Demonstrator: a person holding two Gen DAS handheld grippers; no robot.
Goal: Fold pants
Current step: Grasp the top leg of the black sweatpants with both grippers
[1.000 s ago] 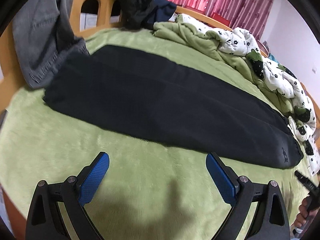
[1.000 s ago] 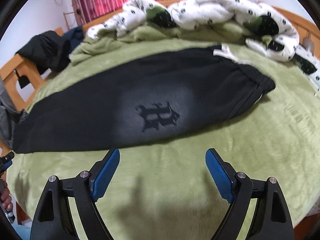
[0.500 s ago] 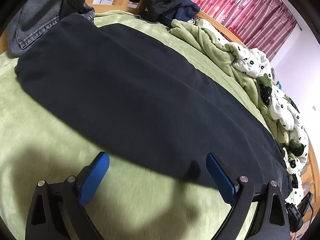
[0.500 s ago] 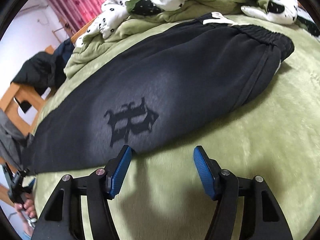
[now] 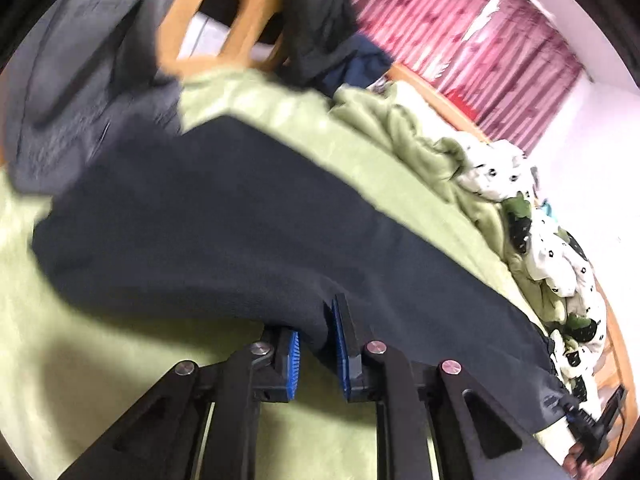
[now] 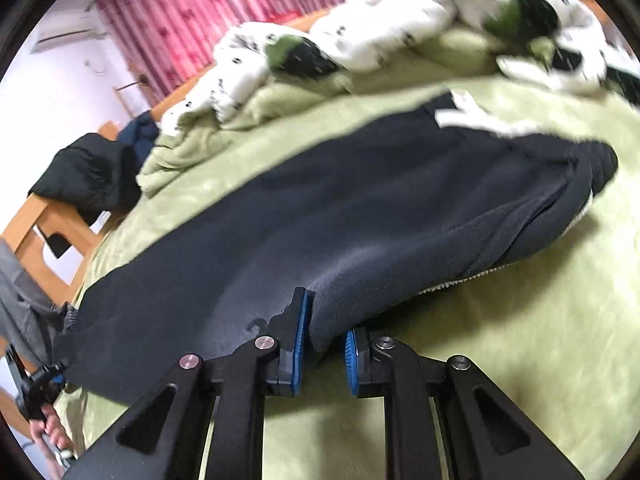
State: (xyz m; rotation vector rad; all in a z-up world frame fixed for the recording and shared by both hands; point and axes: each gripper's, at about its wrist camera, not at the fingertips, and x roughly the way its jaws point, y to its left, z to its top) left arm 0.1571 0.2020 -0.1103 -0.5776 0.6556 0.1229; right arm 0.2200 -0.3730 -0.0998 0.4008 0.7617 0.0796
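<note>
A: Green bed blanket (image 5: pixel 100 344) carries the black pants (image 5: pixel 224 240), laid flat lengthwise, near edge now bunched up.

B: Change?

A: Both were wide open a second ago. Left hand-held gripper (image 5: pixel 316 344) now clamps that near edge; right hand-held gripper (image 6: pixel 324 344) likewise. Fold-over lift looks next.

Black pants (image 5: pixel 224 232) stretched lengthwise, near edge bunched, lifted.

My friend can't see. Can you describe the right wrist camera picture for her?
The right tool pinches the near edge of black pants lying on a green blanket. A white quilt with dark spots is bunched behind them, before pink curtains.
</note>
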